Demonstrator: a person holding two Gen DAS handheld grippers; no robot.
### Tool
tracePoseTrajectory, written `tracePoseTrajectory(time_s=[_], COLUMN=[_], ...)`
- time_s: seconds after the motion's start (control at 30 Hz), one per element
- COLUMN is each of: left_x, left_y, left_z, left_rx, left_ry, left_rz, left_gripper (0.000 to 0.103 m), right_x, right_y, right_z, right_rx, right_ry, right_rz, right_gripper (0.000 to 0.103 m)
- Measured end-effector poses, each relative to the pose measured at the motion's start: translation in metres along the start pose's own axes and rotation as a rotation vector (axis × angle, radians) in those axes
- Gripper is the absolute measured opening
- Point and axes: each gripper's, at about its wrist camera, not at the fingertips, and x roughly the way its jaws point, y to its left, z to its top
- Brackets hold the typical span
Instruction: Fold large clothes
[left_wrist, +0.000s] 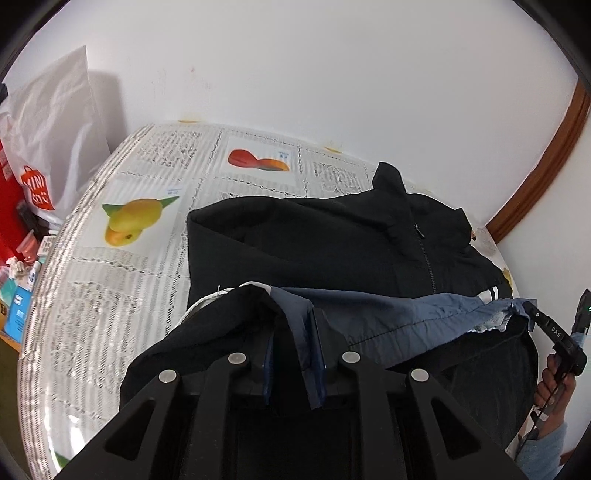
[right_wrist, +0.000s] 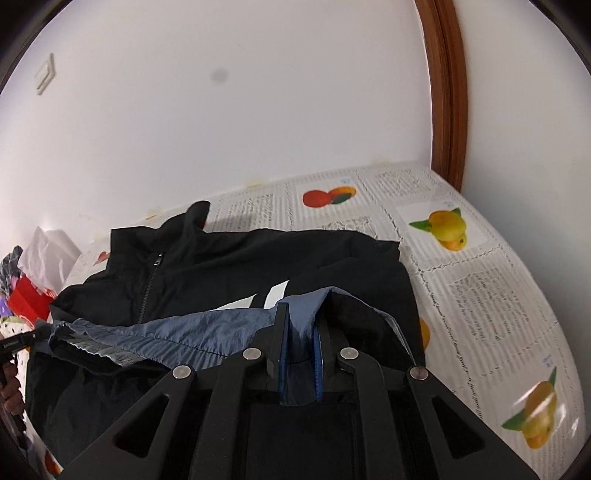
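Observation:
A black zip jacket with a blue lining and white stripes lies on a table covered with a fruit-print cloth. Its collar points to the far wall. My left gripper is shut on the jacket's lifted hem, blue lining showing between the pads. My right gripper is shut on the hem at the other corner, and the jacket spreads beyond it. The hem is stretched between both grippers above the jacket body. The right gripper also shows at the right edge of the left wrist view.
A white shopping bag and red boxes stand off the table's left side. A white wall runs behind the table. A brown wooden door frame stands at the far right corner. The cloth lies bare right of the jacket.

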Motion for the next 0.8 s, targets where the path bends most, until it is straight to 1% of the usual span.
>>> tracePoseTrajectory(time_s=[0.1,0.17,0.23,0.3,0.37,0.43,0.47,0.53,0.6,0.67,0.8], left_x=[0.004,0.006,0.006,-0.001,-0.013,-0.028,-0.036,-0.053,-0.07,-0.077,-0.078], left_y=[-0.002,-0.005,-0.01,-0.016,-0.022,-0.027,-0.028,-0.029,-0.031,-0.031,-0.03], left_z=[0.004,0.006,0.009,0.009,0.009,0.008,0.008,0.006,0.002,0.0,-0.006], left_rx=[-0.005,-0.003,0.005,0.019,0.043,0.063,0.068,0.077,0.099,0.112,0.117], left_ry=[0.008,0.018,0.034,0.024,-0.003,-0.03,-0.045,-0.088,-0.142,-0.169,-0.157], left_rz=[-0.004,-0.003,-0.016,-0.039,-0.062,-0.1,-0.118,-0.141,-0.137,-0.126,-0.105], left_gripper=[0.018,0.023,0.044,0.053,0.056,0.061,0.062,0.068,0.072,0.073,0.073], right_x=[0.011,0.013,0.011,0.004,-0.009,-0.024,-0.033,-0.05,-0.064,-0.072,-0.072], right_y=[-0.004,-0.006,-0.008,-0.009,-0.008,-0.007,-0.006,-0.002,0.003,0.01,0.025], right_z=[0.001,0.003,0.006,0.011,0.015,0.019,0.02,0.022,0.021,0.018,0.007], right_rx=[0.018,0.035,0.051,0.054,0.054,0.044,0.033,0.01,-0.01,-0.039,-0.111], right_ry=[0.024,0.032,0.028,0.016,-0.011,-0.047,-0.07,-0.103,-0.127,-0.132,-0.112], right_rz=[-0.012,-0.008,0.002,0.014,0.023,0.015,0.01,0.012,0.023,0.026,0.015], right_gripper=[0.015,0.015,0.02,0.021,0.024,0.029,0.031,0.034,0.036,0.038,0.038])
